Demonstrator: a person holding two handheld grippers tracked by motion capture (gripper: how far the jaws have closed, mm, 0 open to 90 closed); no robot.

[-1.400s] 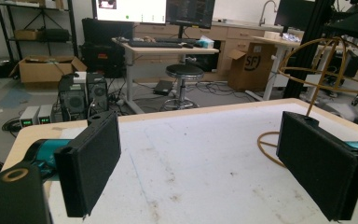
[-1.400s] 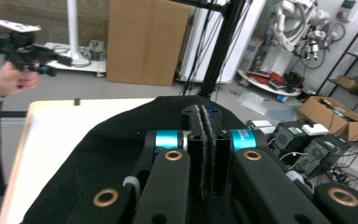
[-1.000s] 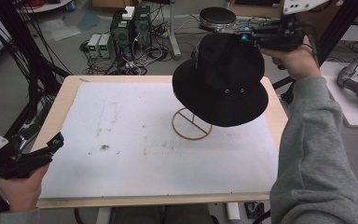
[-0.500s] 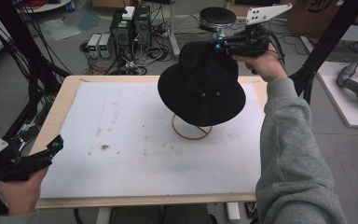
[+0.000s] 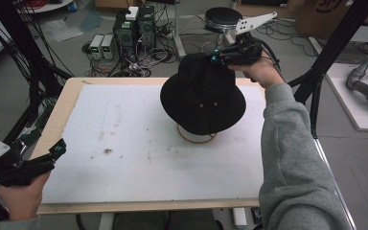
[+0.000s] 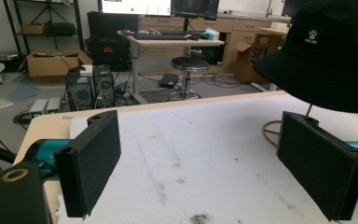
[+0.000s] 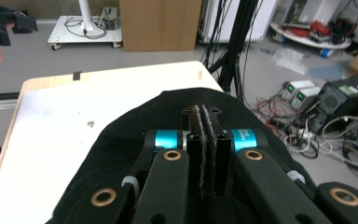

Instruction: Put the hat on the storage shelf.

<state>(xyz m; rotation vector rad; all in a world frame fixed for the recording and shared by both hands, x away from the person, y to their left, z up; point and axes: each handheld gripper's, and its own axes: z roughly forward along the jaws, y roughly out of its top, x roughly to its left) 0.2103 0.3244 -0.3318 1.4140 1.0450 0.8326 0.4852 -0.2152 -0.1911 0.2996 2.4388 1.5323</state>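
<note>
2 grippers work at opposite ends of the table (image 5: 67, 96). The right gripper (image 5: 214, 58), raised above the far edge, is clenched on the crown of a black bucket hat (image 5: 202, 98); in the right gripper view its jaws press together with a fold of black fabric pinched between them. The hat hangs over a thin wire ring stand (image 5: 196, 135), its brim hiding most of the stand's upright. The left gripper (image 5: 59, 148) sits at the near left corner, jaws spread wide and holding nothing. Between them the white sheet (image 5: 139, 143) lies open, marked by faint smudges. The near edge cuts off both forearms.
</note>
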